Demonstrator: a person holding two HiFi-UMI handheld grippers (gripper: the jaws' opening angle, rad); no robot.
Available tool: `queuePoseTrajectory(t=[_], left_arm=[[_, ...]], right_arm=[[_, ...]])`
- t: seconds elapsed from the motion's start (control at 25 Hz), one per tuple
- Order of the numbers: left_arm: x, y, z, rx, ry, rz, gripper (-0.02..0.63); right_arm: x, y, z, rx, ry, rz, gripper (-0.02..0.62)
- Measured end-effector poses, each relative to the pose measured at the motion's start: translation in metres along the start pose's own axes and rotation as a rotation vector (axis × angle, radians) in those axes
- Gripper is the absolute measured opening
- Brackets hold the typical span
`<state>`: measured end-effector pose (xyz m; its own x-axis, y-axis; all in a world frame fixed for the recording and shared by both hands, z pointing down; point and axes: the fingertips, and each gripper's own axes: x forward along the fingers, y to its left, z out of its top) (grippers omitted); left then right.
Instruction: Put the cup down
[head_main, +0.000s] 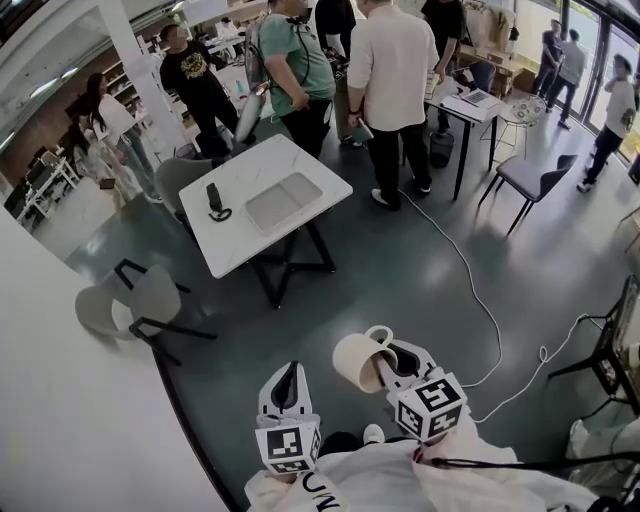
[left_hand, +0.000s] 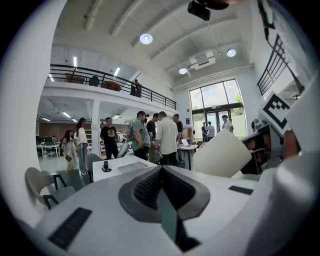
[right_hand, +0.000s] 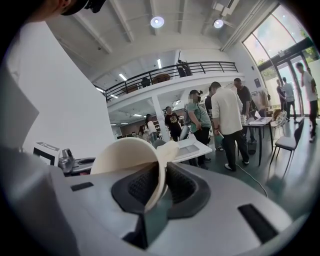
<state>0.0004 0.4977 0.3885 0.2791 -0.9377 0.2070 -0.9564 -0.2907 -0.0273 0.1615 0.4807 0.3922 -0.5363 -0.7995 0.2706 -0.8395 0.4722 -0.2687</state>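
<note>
Mid-carry: cup (head_main: 356, 362) pinched at the rim in the right gripper (head_main: 392, 366), left gripper (head_main: 288, 384) closed, empty. Next, likely: reach table (head_main: 250, 165), level cup, release.

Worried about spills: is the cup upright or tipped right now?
Tipped: the cup hangs sideways in the air, its wall pinched between the right gripper's jaws.

A white table (head_main: 236, 238) stands between a grey chair (head_main: 148, 298) and standing people (head_main: 392, 60), near a white cable (head_main: 468, 268).
</note>
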Motion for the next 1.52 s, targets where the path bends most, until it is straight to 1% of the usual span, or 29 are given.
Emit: queuePoseTrajectory(t=[0.16, 0.4, 0.64, 0.8, 0.96, 1.12, 1.32, 1.52], left_arm=[[0.008, -0.005, -0.002, -0.010, 0.011, 0.011, 0.011], [0.030, -0.014, 0.005, 0.003, -0.008, -0.006, 0.011], [0.062, -0.002, 0.002, -0.018, -0.011, -0.005, 0.011], [0.088, 0.013, 0.008, -0.015, -0.022, -0.006, 0.011], [0.126, 0.038, 0.003, -0.011, -0.008, -0.013, 0.011], [0.179, 0.074, 0.001, -0.014, 0.009, -0.018, 0.011], [0.252, 0.131, 0.013, -0.005, 0.040, -0.026, 0.011], [0.320, 0.192, 0.022, -0.021, 0.071, -0.030, 0.011]], right_arm=[[-0.003, -0.015, 0.000, 0.004, 0.006, -0.002, 0.052], [0.002, -0.035, 0.009, -0.010, -0.001, -0.001, 0.052], [0.026, -0.049, 0.005, 0.006, 0.017, -0.015, 0.052], [0.052, -0.056, 0.012, 0.003, 0.019, -0.011, 0.052], [0.097, -0.069, 0.017, 0.012, 0.031, -0.022, 0.052], [0.158, -0.084, 0.026, 0.023, 0.047, -0.030, 0.052], [0.245, -0.099, 0.051, 0.038, 0.070, -0.043, 0.052], [0.332, -0.111, 0.074, 0.056, 0.103, -0.064, 0.052]])
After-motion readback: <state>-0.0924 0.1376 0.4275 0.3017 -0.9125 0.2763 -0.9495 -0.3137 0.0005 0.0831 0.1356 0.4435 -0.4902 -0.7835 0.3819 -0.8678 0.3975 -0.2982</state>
